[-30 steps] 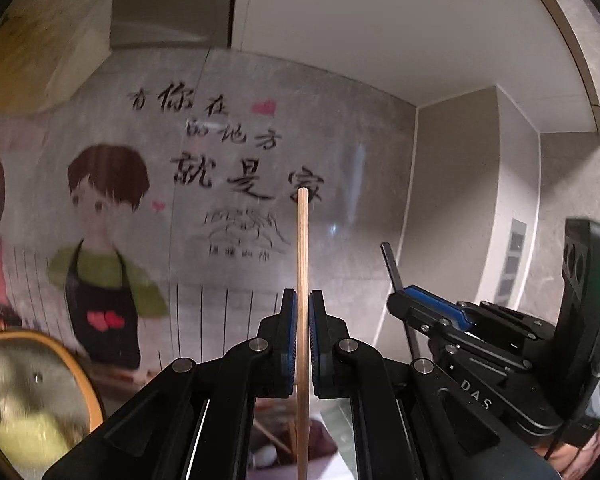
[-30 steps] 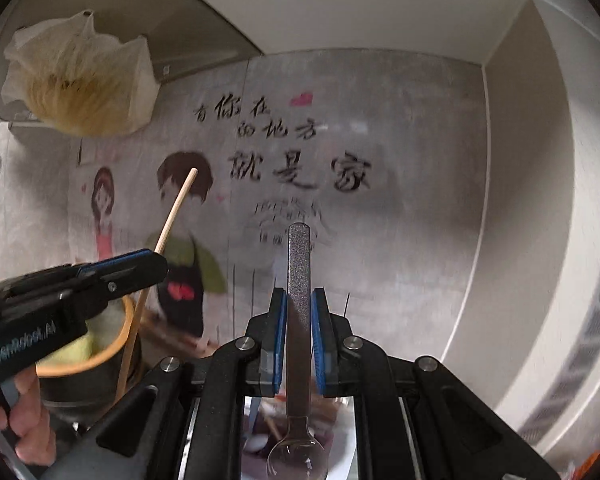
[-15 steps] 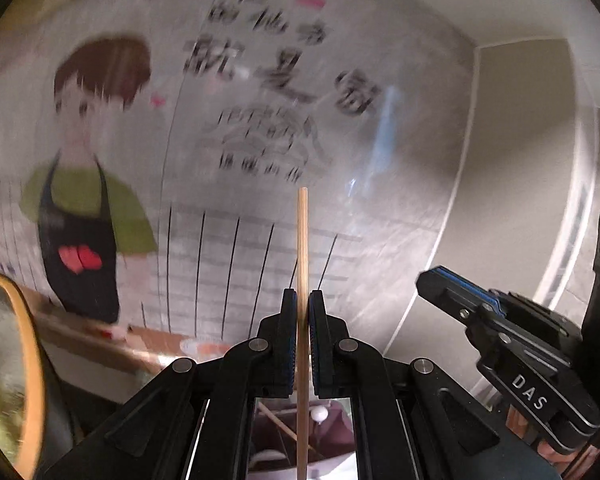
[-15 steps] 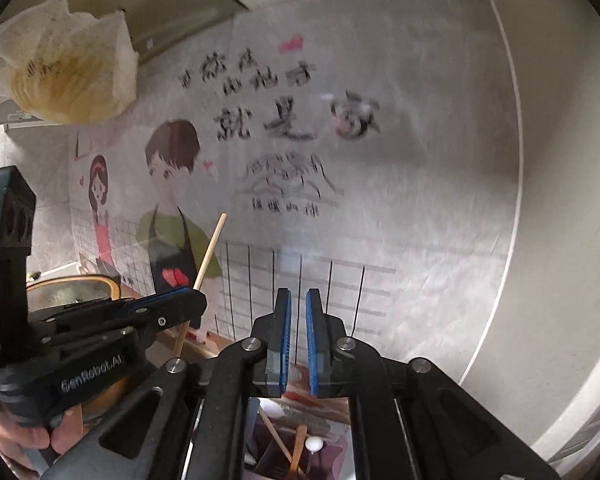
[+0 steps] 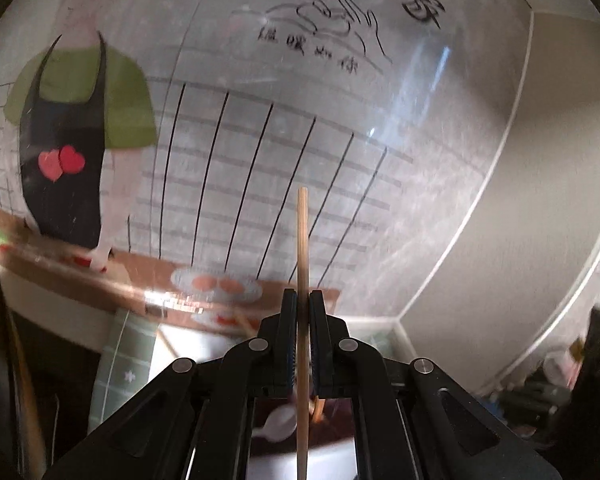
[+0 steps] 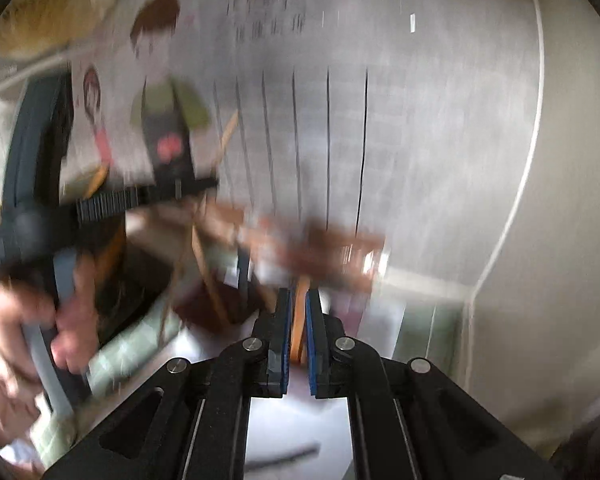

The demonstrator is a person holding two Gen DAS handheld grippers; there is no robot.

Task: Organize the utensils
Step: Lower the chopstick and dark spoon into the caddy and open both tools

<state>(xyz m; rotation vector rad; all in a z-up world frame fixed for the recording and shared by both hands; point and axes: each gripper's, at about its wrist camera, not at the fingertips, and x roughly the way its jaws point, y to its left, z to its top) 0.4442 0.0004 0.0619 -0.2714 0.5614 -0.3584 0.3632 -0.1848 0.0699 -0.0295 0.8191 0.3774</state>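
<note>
The left gripper (image 5: pixel 303 312) has its jaws clenched on a wooden chopstick (image 5: pixel 302 248), which stands upright through them: its top pokes up well above the jaw tips and its lower end runs down out of the bottom of the left wrist view. The stick's long axis therefore lies straight along the jaws' pointing line.

The right gripper (image 6: pixel 298 312) has its jaws drawn together; an orange-brown strip shows in the slit between them, but motion blur leaves it unclear whether that is something pinched or only something behind.

Below and just ahead of the left jaws sits a dark brown holder (image 5: pixel 332 432) with a white spoon (image 5: pixel 278 426) lying in it. In the right wrist view the same brown container (image 6: pixel 216 300) appears, blurred, left of the jaws, with thin sticks leaning in it. The person's hand (image 6: pixel 24 328) grips the left tool there.

Judging by this, the chopstick's lower end must go down into the holder, and the left hand is the nearer one.
</note>
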